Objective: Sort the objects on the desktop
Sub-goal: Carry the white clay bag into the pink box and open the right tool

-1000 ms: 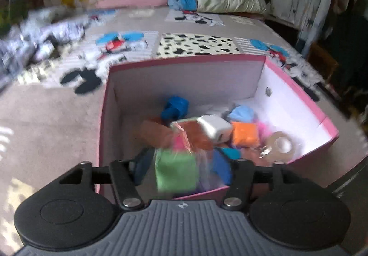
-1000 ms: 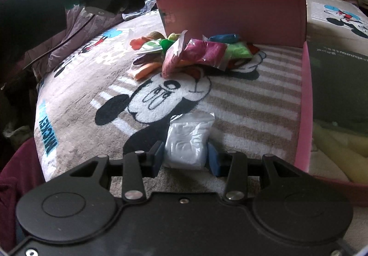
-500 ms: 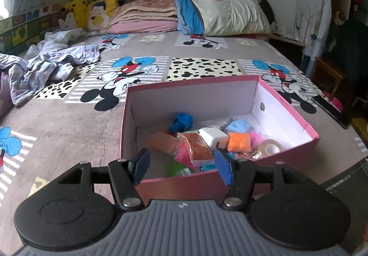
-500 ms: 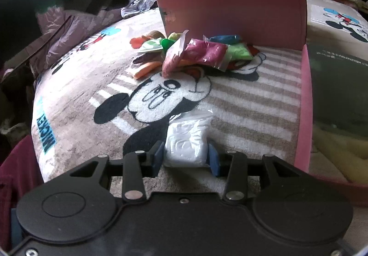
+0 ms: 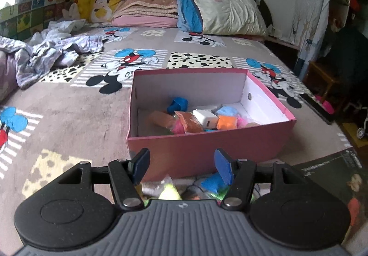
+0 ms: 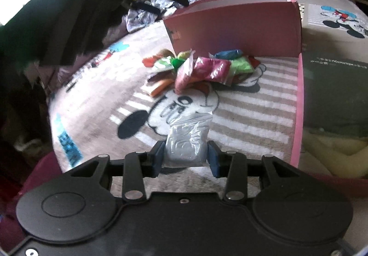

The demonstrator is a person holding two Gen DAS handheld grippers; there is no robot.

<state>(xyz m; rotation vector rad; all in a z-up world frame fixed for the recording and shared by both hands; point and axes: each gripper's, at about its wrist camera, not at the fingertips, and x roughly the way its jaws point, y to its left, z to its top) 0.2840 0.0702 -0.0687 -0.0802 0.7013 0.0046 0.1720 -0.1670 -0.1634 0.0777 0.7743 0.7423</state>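
Observation:
A pink shoe box [image 5: 207,150] sits on the Mickey bedspread and holds several coloured clay packets, among them an orange one [image 5: 226,122] and a white block [image 5: 205,117]. My left gripper [image 5: 181,165] is open and empty, just in front of the box's near wall, above a few loose packets [image 5: 212,183]. My right gripper [image 6: 186,156] is shut on a white packet [image 6: 187,141], held low over the bedspread. Ahead of it a pile of coloured packets [image 6: 202,67] lies against the box's outer wall [image 6: 234,26].
A dark flat box lid [image 6: 333,95] with a pink rim lies to the right. Pillows [image 5: 225,14], folded blankets and plush toys [image 5: 92,3] are at the headboard. Crumpled clothes [image 5: 46,53] lie at the far left. The bed edge drops off to the right.
My left gripper dropped a green packet into the box, opened, and pulled back out to the box's near side. My right gripper lifted slightly with the white packet still held.

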